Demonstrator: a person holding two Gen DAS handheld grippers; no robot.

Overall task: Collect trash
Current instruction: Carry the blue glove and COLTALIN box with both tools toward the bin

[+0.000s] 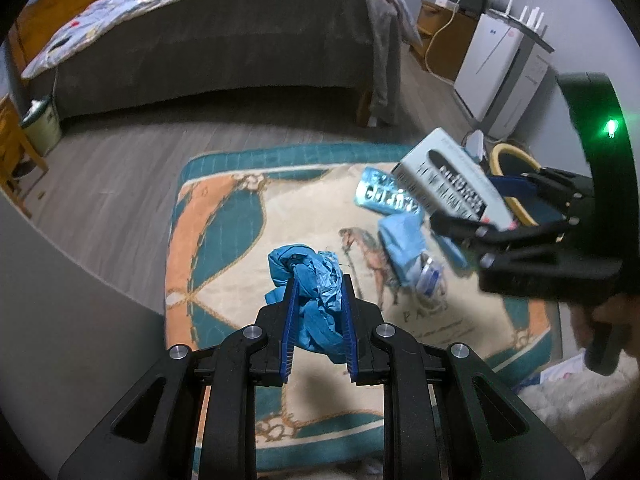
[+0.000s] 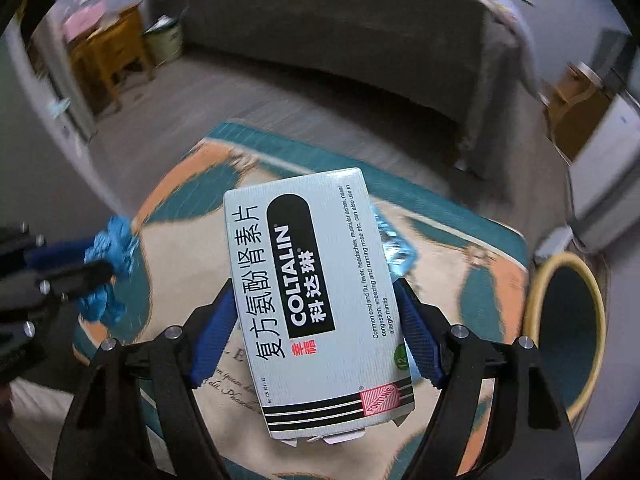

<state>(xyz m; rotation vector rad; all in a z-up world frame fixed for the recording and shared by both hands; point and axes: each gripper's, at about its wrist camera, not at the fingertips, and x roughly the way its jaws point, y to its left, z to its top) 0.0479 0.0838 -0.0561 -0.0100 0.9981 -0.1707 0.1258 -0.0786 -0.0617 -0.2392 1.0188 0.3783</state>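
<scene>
**Both grippers loaded, bin just off to the right**

The right gripper [image 2: 316, 332] has its jaws set wide across the flat medicine box [image 2: 316, 292], one blue pad on each long edge, and the box tilts up off the rug [image 2: 168, 240]. The left gripper [image 1: 319, 320] is nearly closed, pinching a crumpled blue glove [image 1: 310, 300] that bulges out past its fingertips. Seen from the left wrist, the right gripper [image 1: 472, 216] hangs ahead and to the right with the medicine box [image 1: 452, 176] in it.

Still on the rug [image 1: 240, 240], ahead of the left gripper and just under the right one, lie a silvery blue blister pack [image 1: 386, 196] and a heap of blue wrapping [image 1: 404, 244]. The yellow-rimmed bin [image 2: 568, 332] stands low to the right of the right gripper, just off the rug's edge, its mouth open and facing up.

The step in hand looks like carrying the box to that bin. The grip is only on the narrow edges, and light card can bow or swivel between the pads, so the squeeze should stay steady and the swing smooth. Bring the box well over the bin's mouth, end pointing down, before letting go. The glove is soft and may cling to the ribbed pads, so a wide release over the bin would suit it.
</scene>
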